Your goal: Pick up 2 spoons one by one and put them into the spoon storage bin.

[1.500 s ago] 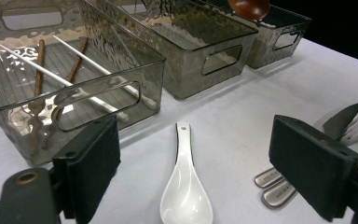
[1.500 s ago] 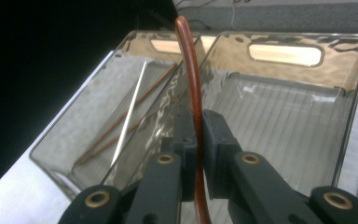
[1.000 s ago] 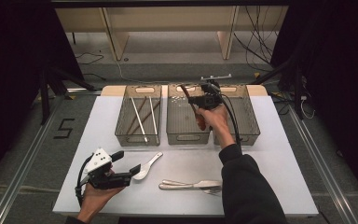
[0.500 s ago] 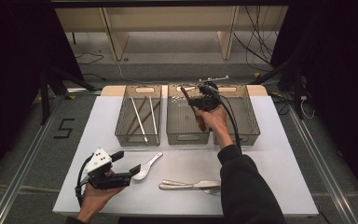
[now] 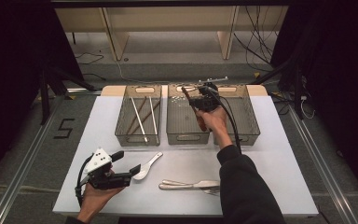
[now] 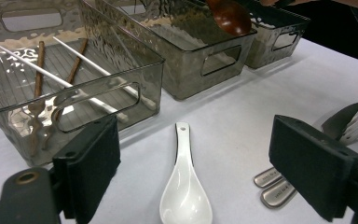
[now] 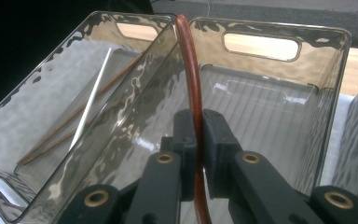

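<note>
Almost nothing has shifted over the last second: the right gripper (image 7: 196,140) keeps its fingers pinching the reddish-brown wooden spoon (image 7: 192,79) above the middle clear plastic bin (image 5: 186,133), so release is pending. Left gripper (image 5: 123,163) fingers stay spread near the white ceramic spoon (image 5: 147,167) on the counter (image 5: 270,154).

Light: bright on table (image 5: 279,154), dark surround.
Glare: rippled reflections on bin walls (image 7: 135,107).
Focus: near jaws soft.

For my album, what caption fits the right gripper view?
Right tongs shut on a brown wooden spoon above the middle bin.
</note>
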A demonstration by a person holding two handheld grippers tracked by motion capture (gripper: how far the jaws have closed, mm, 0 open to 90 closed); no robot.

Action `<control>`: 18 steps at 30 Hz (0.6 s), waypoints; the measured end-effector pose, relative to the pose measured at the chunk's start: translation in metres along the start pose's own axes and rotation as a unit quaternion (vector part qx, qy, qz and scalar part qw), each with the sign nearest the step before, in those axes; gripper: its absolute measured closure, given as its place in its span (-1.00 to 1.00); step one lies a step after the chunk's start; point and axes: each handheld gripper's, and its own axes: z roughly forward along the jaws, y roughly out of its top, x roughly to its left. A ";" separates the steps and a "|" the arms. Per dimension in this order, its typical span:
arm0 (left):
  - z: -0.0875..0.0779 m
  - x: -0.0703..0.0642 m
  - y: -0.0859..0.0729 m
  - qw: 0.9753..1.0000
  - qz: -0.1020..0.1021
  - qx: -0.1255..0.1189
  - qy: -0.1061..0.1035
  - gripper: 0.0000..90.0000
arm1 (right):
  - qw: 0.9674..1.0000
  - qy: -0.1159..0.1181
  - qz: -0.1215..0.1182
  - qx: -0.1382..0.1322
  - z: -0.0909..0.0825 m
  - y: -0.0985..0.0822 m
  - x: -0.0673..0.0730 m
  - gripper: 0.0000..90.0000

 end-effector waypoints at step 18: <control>0.000 0.000 0.000 1.000 0.001 0.001 0.000 -0.65 | 1.000 0.016 0.004 0.012 -0.003 -0.001 0.000 0.32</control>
